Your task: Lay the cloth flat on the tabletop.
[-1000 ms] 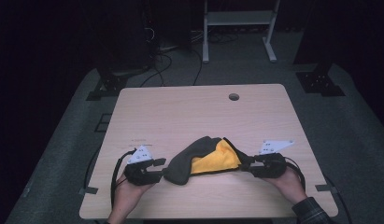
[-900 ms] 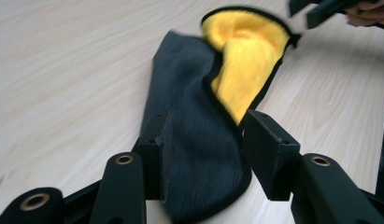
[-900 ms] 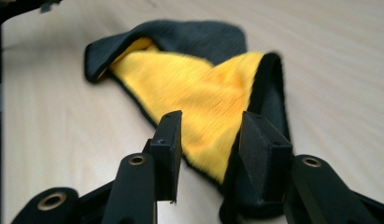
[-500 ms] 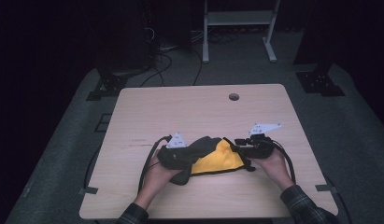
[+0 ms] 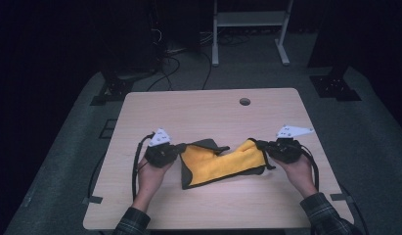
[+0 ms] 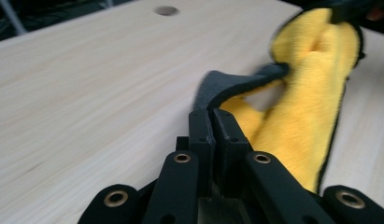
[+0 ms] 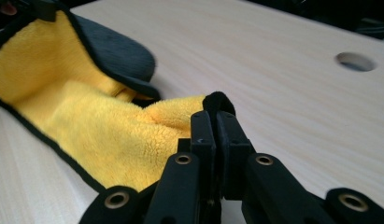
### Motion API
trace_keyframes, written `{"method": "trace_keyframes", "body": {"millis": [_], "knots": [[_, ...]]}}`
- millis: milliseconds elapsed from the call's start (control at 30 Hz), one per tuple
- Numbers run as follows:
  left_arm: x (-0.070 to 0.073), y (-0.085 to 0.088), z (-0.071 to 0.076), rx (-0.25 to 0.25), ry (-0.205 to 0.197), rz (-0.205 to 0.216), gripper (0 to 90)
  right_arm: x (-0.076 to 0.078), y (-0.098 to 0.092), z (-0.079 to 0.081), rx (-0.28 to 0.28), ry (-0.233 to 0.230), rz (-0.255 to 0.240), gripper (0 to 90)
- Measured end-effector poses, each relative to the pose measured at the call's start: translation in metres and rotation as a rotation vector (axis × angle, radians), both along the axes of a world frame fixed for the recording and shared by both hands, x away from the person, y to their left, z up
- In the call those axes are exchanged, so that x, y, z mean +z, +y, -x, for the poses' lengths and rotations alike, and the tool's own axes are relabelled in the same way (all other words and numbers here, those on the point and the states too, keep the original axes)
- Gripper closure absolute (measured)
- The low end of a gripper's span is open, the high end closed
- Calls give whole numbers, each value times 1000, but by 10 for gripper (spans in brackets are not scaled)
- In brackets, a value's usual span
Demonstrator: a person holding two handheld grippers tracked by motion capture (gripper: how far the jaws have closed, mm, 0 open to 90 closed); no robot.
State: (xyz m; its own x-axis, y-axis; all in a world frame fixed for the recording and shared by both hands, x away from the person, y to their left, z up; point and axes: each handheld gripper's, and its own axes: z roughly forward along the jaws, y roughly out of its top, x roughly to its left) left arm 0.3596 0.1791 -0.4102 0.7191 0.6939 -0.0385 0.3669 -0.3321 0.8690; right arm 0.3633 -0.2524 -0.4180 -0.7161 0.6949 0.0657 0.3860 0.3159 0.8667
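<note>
Cloth (image 5: 220, 164), yellow with grey backing: long axis spans left gripper (image 5: 176, 151) to right gripper (image 5: 263, 147), each clamped on an opposite corner after closing.

tools (image 5: 175, 152): black, brass screws | plates: grey | sleeves (image 5: 330, 215): plaid

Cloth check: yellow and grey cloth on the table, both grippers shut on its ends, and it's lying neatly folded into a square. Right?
Not quite. The cloth is not folded square: the high view shows it pulled out long between the left gripper and the right gripper, with a grey flap turned over. The rest holds: it lies on the table, and both grippers are shut on its ends.
</note>
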Motion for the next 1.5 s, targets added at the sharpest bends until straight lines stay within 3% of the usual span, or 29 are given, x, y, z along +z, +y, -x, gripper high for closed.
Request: {"method": "trace_keyframes", "body": {"millis": [100, 133, 167, 267, 400, 467, 533, 600, 700, 800, 900, 967, 1100, 1333, 1500], "knots": [[-1, 13, -2, 37, 3, 17, 864, 4, -7, 0, -24, -17, -4, 857], [-3, 23, -4, 76, -3, -1, 864, 6, -14, 0, -51, -25, -8, 860], [-3, 23, -4, 76, -3, -1, 864, 6, -14, 0, -51, -25, -8, 860], [-13, 32, -12, 129, 20, -14, 863, -3, -23, -5, -76, 11, 8, 859], [-26, 35, -22, 152, 60, -45, 846, -14, -20, -9, -74, 48, 35, 845], [-31, 36, -23, 162, 68, -55, 760, -20, -18, -12, -73, 68, 50, 741], [-31, 37, -22, 167, 68, -60, 725, -20, -19, -12, -71, 73, 44, 712], [-29, 40, -18, 166, 69, -66, 631, -20, -23, -9, -62, 93, 40, 616], [-29, 42, -13, 155, 69, -66, 600, -22, -28, -4, -53, 95, 44, 595], [-30, 44, -1, 129, 86, -93, 516, -27, -38, 7, -25, 113, 53, 544], [-30, 46, 5, 124, 90, -97, 465, -32, -41, 10, -12, 130, 60, 531], [-31, 48, 13, 123, 99, -98, 355, -41, -43, 12, -2, 161, 83, 525], [-32, 50, 21, 118, 105, -121, 265, -48, -44, 12, 13, 180, 96, 525], [-39, 51, 37, 80, 119, -152, 183, -58, -29, 7, 40, 207, 148, 529], [-45, 49, 42, 60, 115, -192, 141, -59, -26, 8, 40, 201, 153, 581]]}}
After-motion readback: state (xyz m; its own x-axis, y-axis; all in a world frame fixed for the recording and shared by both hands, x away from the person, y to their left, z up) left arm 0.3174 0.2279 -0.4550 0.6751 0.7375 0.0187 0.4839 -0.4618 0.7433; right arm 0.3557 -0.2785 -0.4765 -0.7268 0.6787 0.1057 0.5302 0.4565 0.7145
